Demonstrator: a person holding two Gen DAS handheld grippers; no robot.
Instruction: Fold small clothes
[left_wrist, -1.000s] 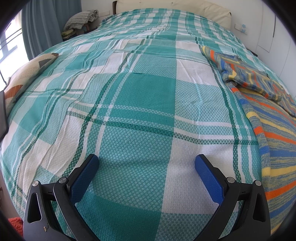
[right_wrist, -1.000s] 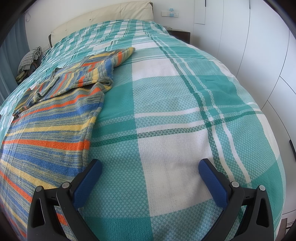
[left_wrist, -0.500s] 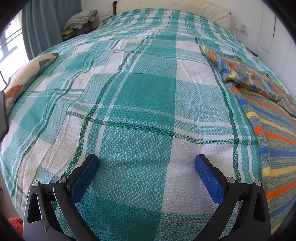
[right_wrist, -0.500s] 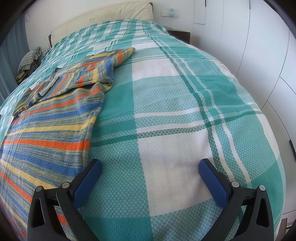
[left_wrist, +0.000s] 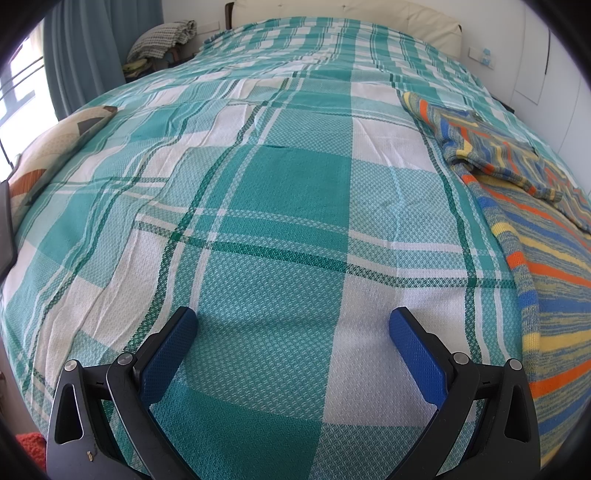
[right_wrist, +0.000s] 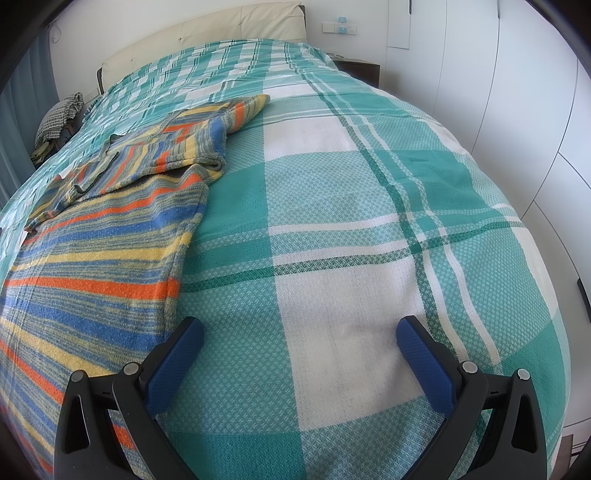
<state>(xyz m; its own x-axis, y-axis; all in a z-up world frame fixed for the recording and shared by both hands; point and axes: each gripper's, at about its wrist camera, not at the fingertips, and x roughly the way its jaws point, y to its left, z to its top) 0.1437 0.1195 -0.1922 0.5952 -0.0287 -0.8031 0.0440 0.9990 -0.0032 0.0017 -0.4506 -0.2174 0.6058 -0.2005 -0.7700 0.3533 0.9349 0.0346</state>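
Note:
A knitted garment with blue, orange and yellow stripes (right_wrist: 96, 254) lies spread flat on a bed with a green and white checked cover (right_wrist: 351, 206). One sleeve (right_wrist: 207, 136) is folded across its upper part. In the left wrist view the striped garment (left_wrist: 546, 258) lies at the right edge. My left gripper (left_wrist: 291, 328) is open over bare cover, left of the garment. My right gripper (right_wrist: 299, 338) is open too, its left finger (right_wrist: 177, 362) next to the garment's right edge. Neither holds anything.
A patterned pillow (left_wrist: 48, 155) lies at the bed's left edge by a blue curtain (left_wrist: 92, 48). Folded textiles (left_wrist: 162, 37) sit beside the headboard (right_wrist: 221, 33). White cupboard doors (right_wrist: 517, 110) stand close along the bed's right side.

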